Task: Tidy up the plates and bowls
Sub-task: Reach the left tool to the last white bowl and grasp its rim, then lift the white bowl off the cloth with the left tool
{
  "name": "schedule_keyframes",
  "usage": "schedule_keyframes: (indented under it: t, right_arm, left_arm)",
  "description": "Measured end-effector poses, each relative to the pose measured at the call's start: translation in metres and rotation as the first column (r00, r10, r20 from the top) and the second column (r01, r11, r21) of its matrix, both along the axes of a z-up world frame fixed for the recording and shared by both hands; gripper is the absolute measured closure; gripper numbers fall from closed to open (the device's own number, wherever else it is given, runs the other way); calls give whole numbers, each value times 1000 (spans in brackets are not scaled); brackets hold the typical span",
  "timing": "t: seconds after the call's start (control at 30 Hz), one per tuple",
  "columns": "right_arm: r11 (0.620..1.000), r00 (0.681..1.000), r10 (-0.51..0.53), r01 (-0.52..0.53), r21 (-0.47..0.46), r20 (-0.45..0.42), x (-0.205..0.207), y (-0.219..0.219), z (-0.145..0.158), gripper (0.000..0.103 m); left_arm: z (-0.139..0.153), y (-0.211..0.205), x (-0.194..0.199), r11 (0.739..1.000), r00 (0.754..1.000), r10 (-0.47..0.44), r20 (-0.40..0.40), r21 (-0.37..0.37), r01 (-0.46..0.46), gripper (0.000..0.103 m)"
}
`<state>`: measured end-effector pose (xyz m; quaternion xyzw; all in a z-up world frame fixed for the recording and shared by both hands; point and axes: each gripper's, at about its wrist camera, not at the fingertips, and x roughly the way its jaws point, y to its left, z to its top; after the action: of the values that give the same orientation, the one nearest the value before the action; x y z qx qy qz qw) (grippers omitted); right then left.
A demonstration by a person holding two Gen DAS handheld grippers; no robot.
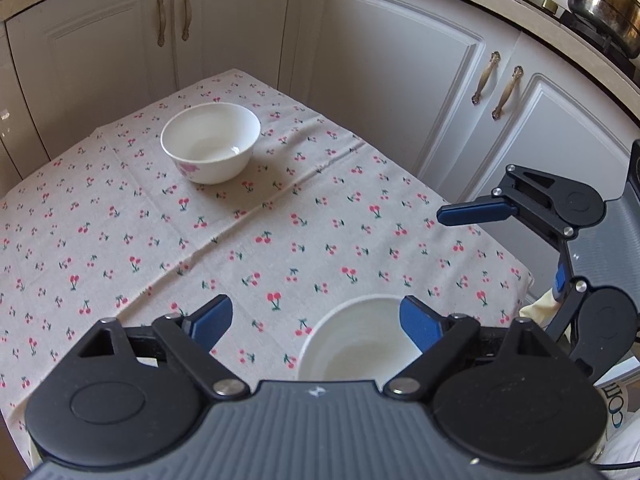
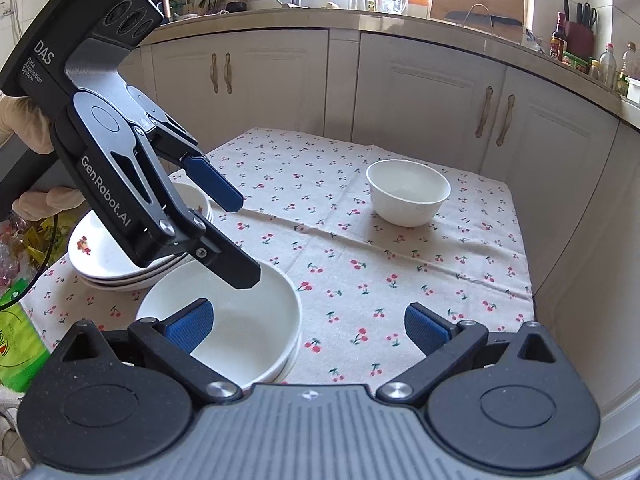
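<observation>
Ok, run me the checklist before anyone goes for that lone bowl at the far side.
1. Left tool empty, jaws apart: ok.
2. Right tool empty, jaws apart: ok.
3. Far bowl upright, empty, standing alone: ok.
4. Near bowls nested, ready to take another: ok.
5. Tablecloth between far bowl and near bowls free of obstacles: ok.
6. Top of plate stack, partly hidden behind the left tool: cannot tell.
</observation>
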<state>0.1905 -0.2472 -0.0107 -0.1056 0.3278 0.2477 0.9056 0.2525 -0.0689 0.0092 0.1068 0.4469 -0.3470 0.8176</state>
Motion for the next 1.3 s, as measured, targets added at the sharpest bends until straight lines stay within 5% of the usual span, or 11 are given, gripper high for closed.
schedule_keyframes:
  t: [0.57,1.3]
  right_arm:
    - [999,999,-27,27,-33,23,92,-24,0,0]
    - [996,996,80,-82,-37,-45,212,-9,-39,0]
  left_arm:
    - [-13,-25,105,994,991,105,78,-5,-105,10]
    - [-51,-43,204,989,989,146,-8,6,-146,12]
